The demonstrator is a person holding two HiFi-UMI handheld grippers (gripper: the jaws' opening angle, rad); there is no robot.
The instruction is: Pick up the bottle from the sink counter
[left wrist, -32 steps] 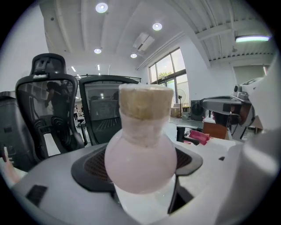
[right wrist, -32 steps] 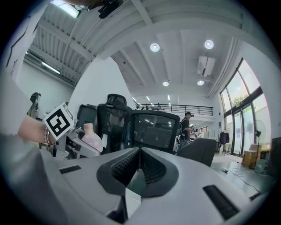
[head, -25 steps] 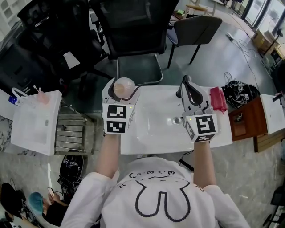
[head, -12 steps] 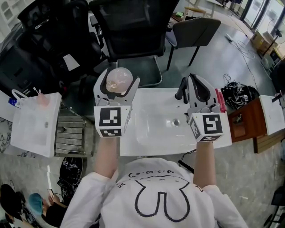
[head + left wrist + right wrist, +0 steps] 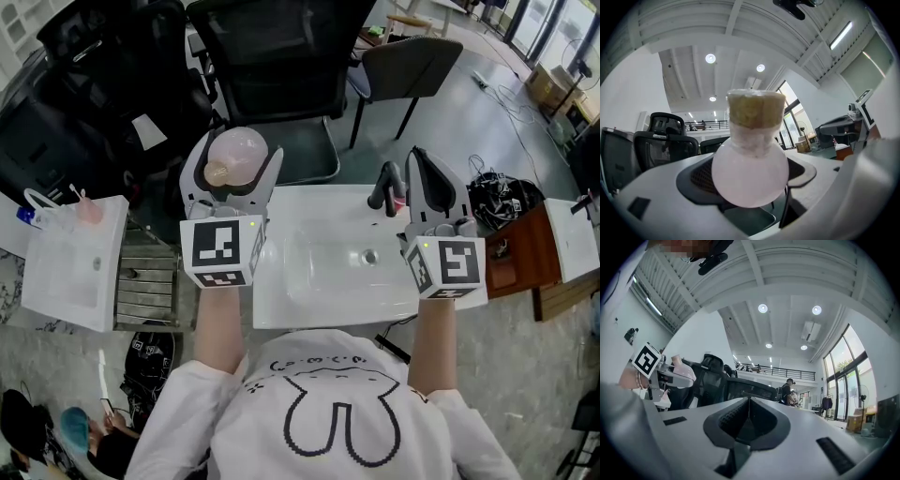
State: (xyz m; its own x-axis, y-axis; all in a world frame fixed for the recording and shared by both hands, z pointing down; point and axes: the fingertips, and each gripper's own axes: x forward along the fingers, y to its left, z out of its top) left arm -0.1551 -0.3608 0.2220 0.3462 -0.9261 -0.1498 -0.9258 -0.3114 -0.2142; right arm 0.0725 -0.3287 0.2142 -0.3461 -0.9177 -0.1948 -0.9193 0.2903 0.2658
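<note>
holding a round pink bottle [image 5: 750,168] w/ a tan stopper, left gripper [image 5: 231,161] is clamped on its belly, up in the air by the far left corner of the white sink table [image 5: 309,302]. right gripper [image 5: 422,161] has jaws pressed together w/ nothing btwn, beside the black faucet [image 5: 384,187]. black office chairs [image 5: 272,56] behind, grey floor [image 5: 469,103], high ceiling w/ round lights [image 5: 762,308].

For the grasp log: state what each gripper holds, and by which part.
Left gripper holds the pink bottle by its round body, between both jaws. Right gripper is shut and empty.
</note>
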